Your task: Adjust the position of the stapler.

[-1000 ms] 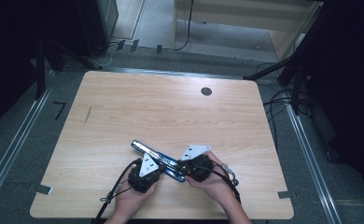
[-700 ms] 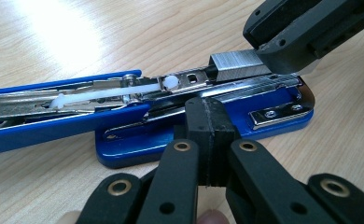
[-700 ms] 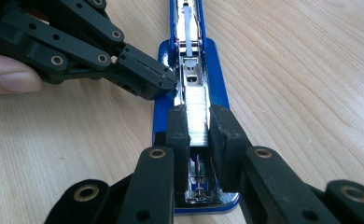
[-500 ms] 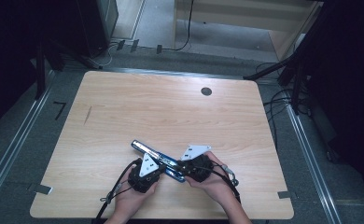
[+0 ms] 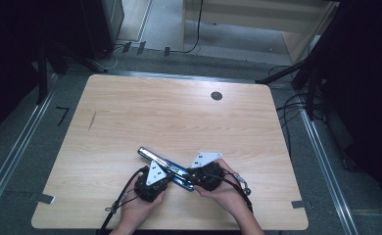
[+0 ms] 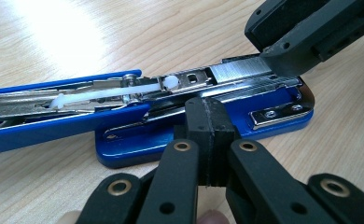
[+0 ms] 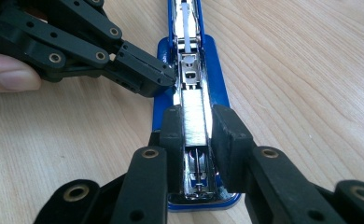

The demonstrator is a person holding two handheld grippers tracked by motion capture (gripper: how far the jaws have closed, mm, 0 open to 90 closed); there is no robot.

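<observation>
The pale wood-grain worktop (image 5: 130,117) carries a blue stapler (image 5: 165,168) near its front edge, lying slantwise between the person's two hands.

The stapler is swung open. Its blue base (image 6: 283,122) lies flat on the wood, with a bright metal anvil plate (image 6: 276,112) screwed on at the front end. The blue top cover (image 6: 54,126) is folded back, away from the base, with its metal lining showing. The chrome magazine channel (image 7: 194,154) lies exposed along the base, holding a silver strip of staples (image 7: 193,119). Behind the strip sits a metal pusher, and a white plastic rod (image 6: 110,93) runs back toward the cover.

The right claw (image 7: 194,140) straddles the front of the magazine, one pad on each side of the staple strip; its jaws have just been opening a little, and whether the pads press on the metal sides I cannot tell.

The left claw (image 6: 208,133) is clenched with its pads together and nothing between them. Its tip rests against the side of the stapler, at the edge of the base near the middle of the magazine.
</observation>
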